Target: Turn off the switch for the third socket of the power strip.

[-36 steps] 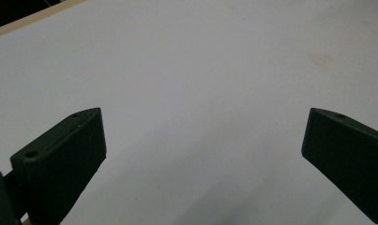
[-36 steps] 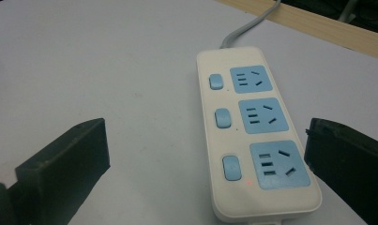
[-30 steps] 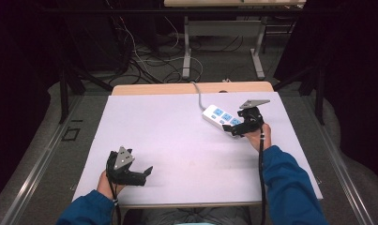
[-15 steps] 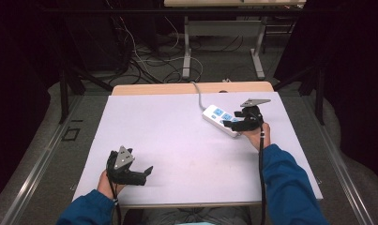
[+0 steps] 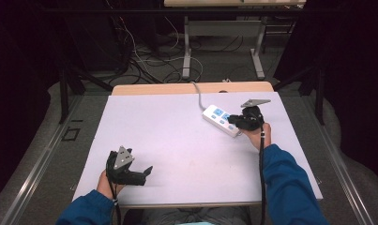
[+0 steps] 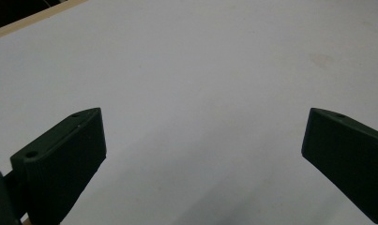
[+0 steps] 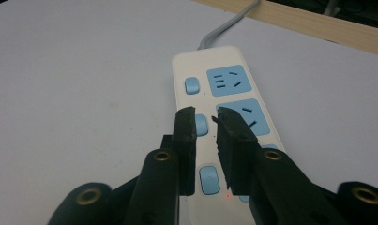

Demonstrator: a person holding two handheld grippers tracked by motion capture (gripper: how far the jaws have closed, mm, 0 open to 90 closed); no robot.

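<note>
Right gripper view shows the right gripper (image 7: 206, 117) poised over the power strip (image 7: 224, 108), its jaws drawn nearly together with only a narrow gap and nothing between them. The tips hang just above the middle blue switch (image 7: 201, 124), beside the middle socket (image 7: 243, 115). A small red light (image 7: 228, 196) glows near the lowest switch, so the strip is probably live.

In the high view the power strip (image 5: 221, 120) lies near the far right corner of the table (image 5: 168, 136), its cord (image 5: 198, 96) running off over the far edge.

The main risk looks like a missed press. The tips are narrow and the switch is small, so a slightly skewed push could slide off onto the socket face or tip the neighbouring switch instead. The strip seems to lie loose, so a slanted push might shove it along the table or twist it against its cord.

The left gripper (image 5: 130, 171) rests near the front left corner, jaws wide apart, too far off to steady anything.
</note>
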